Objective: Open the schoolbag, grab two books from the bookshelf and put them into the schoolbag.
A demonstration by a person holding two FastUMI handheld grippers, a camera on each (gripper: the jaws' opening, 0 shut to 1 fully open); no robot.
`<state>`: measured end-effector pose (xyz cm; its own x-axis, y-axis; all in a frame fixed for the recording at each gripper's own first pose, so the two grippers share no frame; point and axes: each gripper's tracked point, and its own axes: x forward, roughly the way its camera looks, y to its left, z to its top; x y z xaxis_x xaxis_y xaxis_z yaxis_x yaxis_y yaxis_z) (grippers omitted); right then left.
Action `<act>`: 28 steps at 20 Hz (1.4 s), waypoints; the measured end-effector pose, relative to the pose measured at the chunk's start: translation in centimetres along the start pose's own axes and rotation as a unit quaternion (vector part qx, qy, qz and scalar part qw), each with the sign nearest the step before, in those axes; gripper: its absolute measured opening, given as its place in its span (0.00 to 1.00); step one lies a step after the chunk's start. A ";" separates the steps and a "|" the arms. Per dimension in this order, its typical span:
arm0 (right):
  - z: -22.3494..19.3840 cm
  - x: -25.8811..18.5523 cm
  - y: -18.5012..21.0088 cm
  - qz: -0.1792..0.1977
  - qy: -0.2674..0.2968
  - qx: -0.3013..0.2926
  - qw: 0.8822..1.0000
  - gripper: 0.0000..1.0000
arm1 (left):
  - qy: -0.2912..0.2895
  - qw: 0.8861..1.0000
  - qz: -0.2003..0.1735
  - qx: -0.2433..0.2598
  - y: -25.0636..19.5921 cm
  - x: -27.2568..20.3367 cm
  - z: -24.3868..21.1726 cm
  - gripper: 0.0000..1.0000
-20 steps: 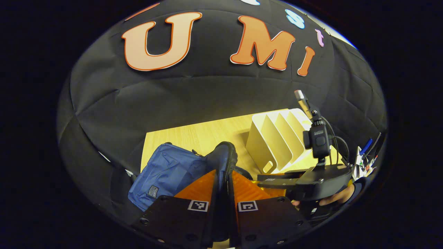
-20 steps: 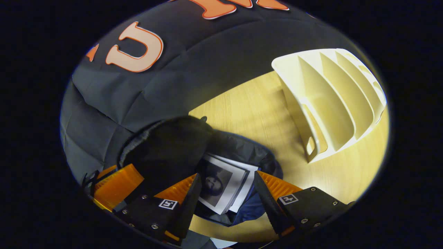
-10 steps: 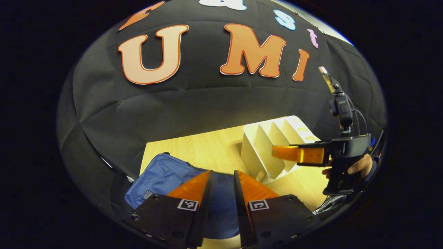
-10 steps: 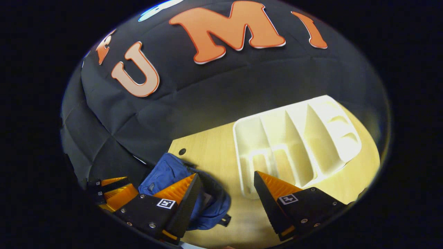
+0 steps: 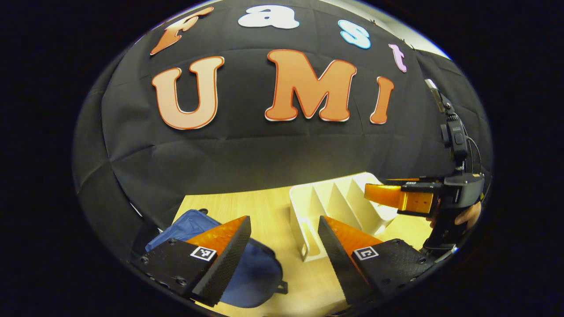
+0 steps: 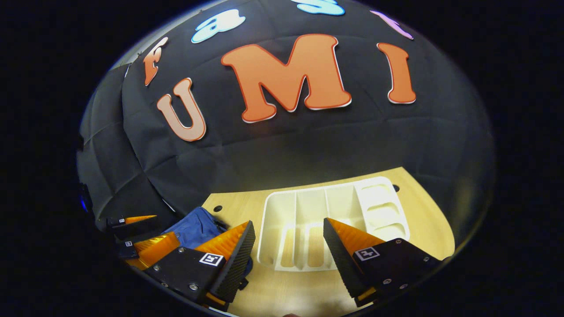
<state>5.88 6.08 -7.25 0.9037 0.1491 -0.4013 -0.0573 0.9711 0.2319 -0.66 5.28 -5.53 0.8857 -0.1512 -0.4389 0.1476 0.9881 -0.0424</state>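
The left tongs (image 5: 284, 229) stand wide apart with nothing between them, above the wooden desk (image 5: 264, 207). A blue schoolbag (image 5: 260, 275) lies at lower left, the white bookshelf (image 5: 335, 204) just beyond. The right tongs (image 5: 383, 193) hover at the bookshelf's far end.

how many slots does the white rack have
4, side by side in the white rack on the table, right of the blue bag. All look empty; none seem hidden.
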 end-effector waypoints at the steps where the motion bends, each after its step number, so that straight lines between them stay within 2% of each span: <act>1: 0.4 -0.4 -1.0 -0.005 -0.011 -0.006 1.000 0.92 | -0.013 1.000 0.002 -0.008 -0.7 0.0 0.8 0.97; 5: 2.7 -2.0 -3.9 -0.030 -0.065 -0.028 0.997 0.92 | -0.046 0.999 0.012 -0.022 -2.7 0.3 2.1 0.97; 6: 3.4 -2.4 -4.4 -0.035 -0.083 -0.037 0.995 0.92 | -0.055 0.998 0.015 -0.025 -3.1 0.2 2.4 1.00; 11: 7.2 -5.5 -4.6 -0.055 -0.170 -0.062 0.982 0.92 | -0.131 0.990 0.014 -0.039 -4.3 -0.7 5.3 0.97; 13: 8.4 -6.1 -4.5 -0.063 -0.199 -0.064 0.976 0.92 | -0.178 0.983 0.032 -0.026 -3.7 -1.1 6.9 0.96; 16: 8.9 -7.1 -3.6 -0.064 -0.226 -0.078 0.969 0.92 | -0.216 0.975 0.054 -0.013 -2.5 -2.1 7.9 0.95; 19: 9.4 -8.2 -2.4 -0.057 -0.253 -0.081 0.962 0.92 | -0.256 0.965 0.061 -0.012 -2.3 -3.2 9.3 0.95; 24: 10.1 -10.5 -1.4 -0.060 -0.298 -0.096 0.948 0.92 | -0.265 0.962 0.066 0.009 -2.7 -4.0 9.6 0.95; 28: 10.3 -11.6 -1.4 -0.067 -0.312 -0.093 0.943 0.91 | -0.305 0.949 0.074 0.031 -3.3 -6.0 11.0 0.94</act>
<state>-0.11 1.07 6.22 0.9786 -0.0604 0.1967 0.0548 0.9979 0.0341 -1.61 2.60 7.16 0.9861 -0.0181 0.1653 0.0115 0.9991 0.0411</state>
